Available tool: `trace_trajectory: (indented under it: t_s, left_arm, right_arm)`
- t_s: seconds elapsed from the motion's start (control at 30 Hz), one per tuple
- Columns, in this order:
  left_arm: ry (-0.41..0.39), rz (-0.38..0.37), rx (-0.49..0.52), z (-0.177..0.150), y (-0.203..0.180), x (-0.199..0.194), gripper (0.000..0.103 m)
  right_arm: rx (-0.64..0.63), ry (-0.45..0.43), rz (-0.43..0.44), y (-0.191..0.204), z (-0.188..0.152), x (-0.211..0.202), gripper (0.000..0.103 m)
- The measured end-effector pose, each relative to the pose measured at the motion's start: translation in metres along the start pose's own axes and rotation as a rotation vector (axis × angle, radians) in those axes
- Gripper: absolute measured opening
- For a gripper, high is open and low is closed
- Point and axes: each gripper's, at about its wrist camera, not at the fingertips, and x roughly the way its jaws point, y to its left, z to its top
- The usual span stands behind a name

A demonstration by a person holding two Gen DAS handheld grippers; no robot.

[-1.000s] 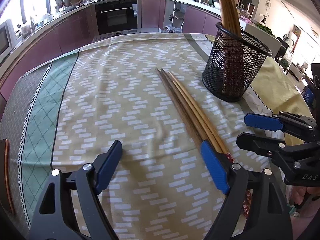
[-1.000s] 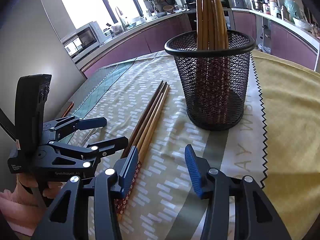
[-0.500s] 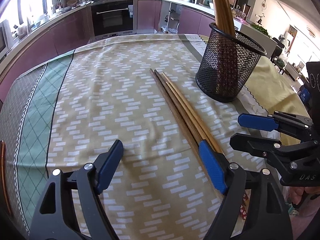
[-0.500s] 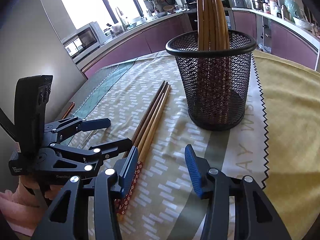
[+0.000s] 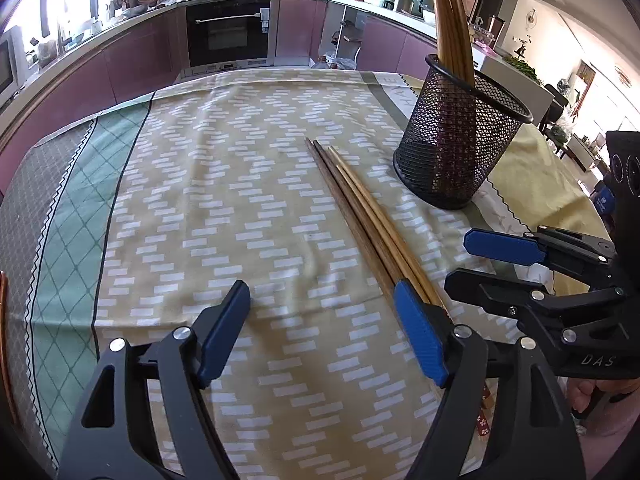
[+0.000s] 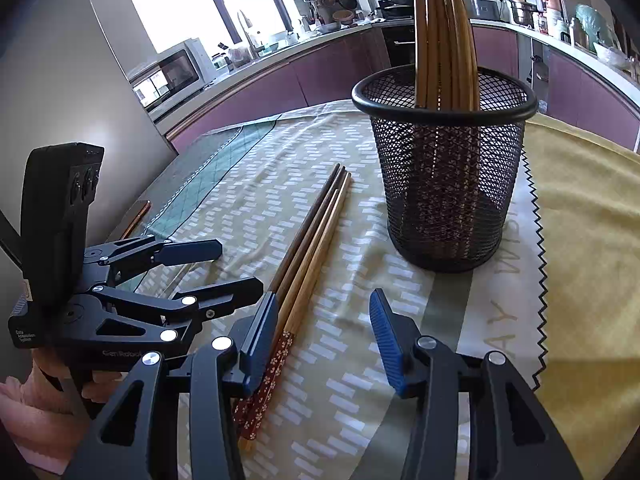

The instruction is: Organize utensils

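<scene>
Several wooden chopsticks (image 5: 360, 216) (image 6: 312, 236) lie side by side on the patterned tablecloth, their flowered red ends toward me. A black mesh holder (image 5: 452, 152) (image 6: 444, 184) stands upright to their right with several chopsticks (image 5: 452, 32) (image 6: 440, 32) in it. My left gripper (image 5: 320, 292) (image 6: 236, 268) hovers low over the cloth with its jaws closing. Only bare cloth lies between them, and the loose chopsticks pass under its right finger. My right gripper (image 6: 323, 300) (image 5: 460, 258) is open and holds nothing. The chopsticks run just inside its left finger.
A yellow cloth (image 6: 580, 240) covers the table's right part beyond a zigzag hem. A copper-coloured object (image 6: 136, 216) lies at the table's left edge. Kitchen counters, an oven (image 5: 228, 28) and a microwave (image 6: 172, 72) ring the table at a distance.
The left gripper's jaws have narrowed slightly. The right gripper, the chopsticks and the holder have not moved.
</scene>
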Motion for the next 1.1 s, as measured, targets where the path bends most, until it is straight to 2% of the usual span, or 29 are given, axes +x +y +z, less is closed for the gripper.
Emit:
trace_trajectory:
  t_s: [0.37, 0.57, 0.83, 0.9, 1.1]
  left_arm:
    - [0.004, 0.037, 0.04, 0.005, -0.01, 0.01, 0.078]
    - [0.011, 0.051, 0.032, 0.006, -0.008, 0.01, 0.072]
    - [0.004, 0.025, 0.012, 0.001, 0.002, 0.002, 0.062]
    - [0.004, 0.02, 0.011, 0.0, 0.003, 0.001, 0.061]
    - [0.001, 0.01, 0.009, -0.001, 0.005, 0.0, 0.06]
  right_arm:
    - [0.013, 0.005, 0.003, -0.004, -0.001, 0.001, 0.046]
    - [0.002, 0.008, 0.001, -0.002, -0.001, 0.001, 0.046]
    - [-0.032, 0.029, -0.022, 0.005, -0.001, 0.008, 0.042]
    - [-0.045, 0.035, -0.035, 0.007, -0.001, 0.01, 0.039]
    - [-0.077, 0.042, -0.065, 0.011, 0.0, 0.012, 0.037]
